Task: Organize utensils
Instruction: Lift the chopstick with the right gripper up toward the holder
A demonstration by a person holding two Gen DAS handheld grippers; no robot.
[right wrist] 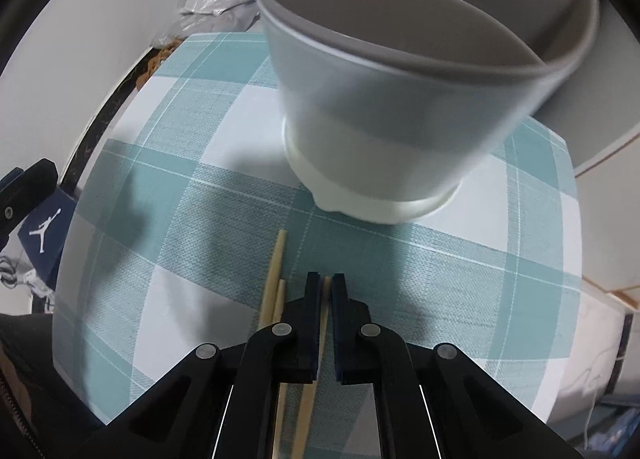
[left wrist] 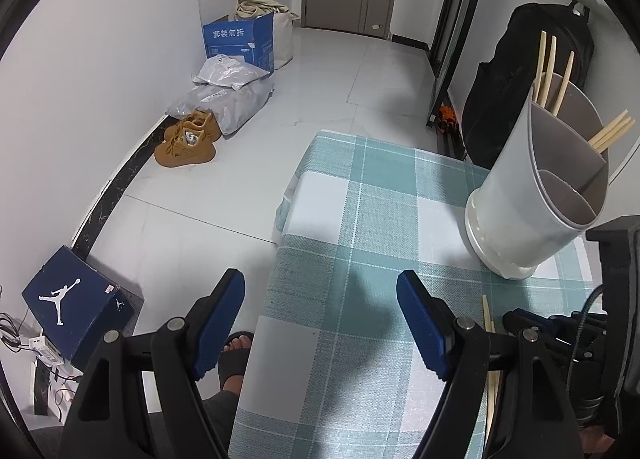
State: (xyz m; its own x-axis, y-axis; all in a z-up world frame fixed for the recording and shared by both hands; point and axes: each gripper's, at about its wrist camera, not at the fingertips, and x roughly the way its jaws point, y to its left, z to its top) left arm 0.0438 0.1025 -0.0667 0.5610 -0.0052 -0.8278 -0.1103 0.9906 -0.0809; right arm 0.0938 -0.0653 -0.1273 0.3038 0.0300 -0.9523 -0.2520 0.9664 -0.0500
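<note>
Right wrist view: right gripper [right wrist: 327, 286] had clamped one chopstick [right wrist: 325, 299] on the tablecloth [right wrist: 460, 259], two loose chopsticks [right wrist: 276, 271] lay beside it, left gripper [left wrist: 320, 323] gaped empty, holder [left wrist: 544, 187] beyond already held several, so roughly three remained.

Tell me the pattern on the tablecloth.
Teal and white plaid tablecloth, clearest in the right wrist view.

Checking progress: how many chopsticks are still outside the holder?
3 chopsticks: one clamped in the right gripper, two on the tablecloth just left of it; more may hide beneath it.
</note>
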